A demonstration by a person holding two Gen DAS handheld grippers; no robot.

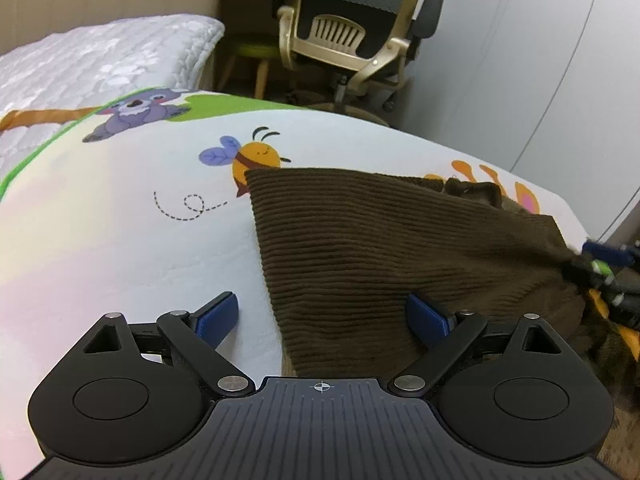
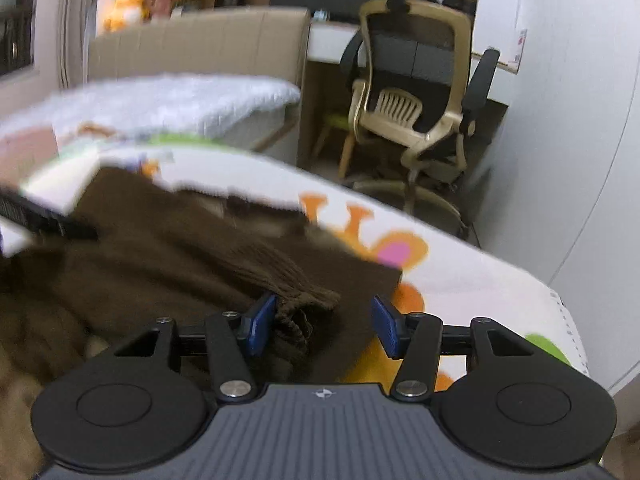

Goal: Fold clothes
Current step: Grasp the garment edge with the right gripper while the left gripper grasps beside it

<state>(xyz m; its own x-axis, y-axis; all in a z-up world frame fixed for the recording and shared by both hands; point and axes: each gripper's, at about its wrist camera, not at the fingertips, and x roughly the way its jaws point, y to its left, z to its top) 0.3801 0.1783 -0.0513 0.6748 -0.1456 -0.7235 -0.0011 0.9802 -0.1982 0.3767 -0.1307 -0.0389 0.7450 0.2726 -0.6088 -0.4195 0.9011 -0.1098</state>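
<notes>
A brown ribbed knit garment [image 1: 380,248] lies on a white cartoon-print mat [image 1: 120,240]. My left gripper [image 1: 324,316] is open wide just above the mat. Its left pad sits over bare mat, its right pad over the knit, and the garment's left edge runs between them. At the right edge of the left wrist view my blurred right gripper [image 1: 600,276] sits at the garment's stretched side. In the right wrist view the right gripper [image 2: 323,326] stands open. A bunched fold of the garment [image 2: 304,312] lies between its pads, against the left one and clear of the right one.
Beyond the mat's far edge stands a beige office chair [image 1: 352,40] with a green stool [image 1: 252,52] beside it. A grey quilted bed [image 1: 100,60] with a beige headboard lies at the back left. A white wall [image 1: 540,60] closes the right side.
</notes>
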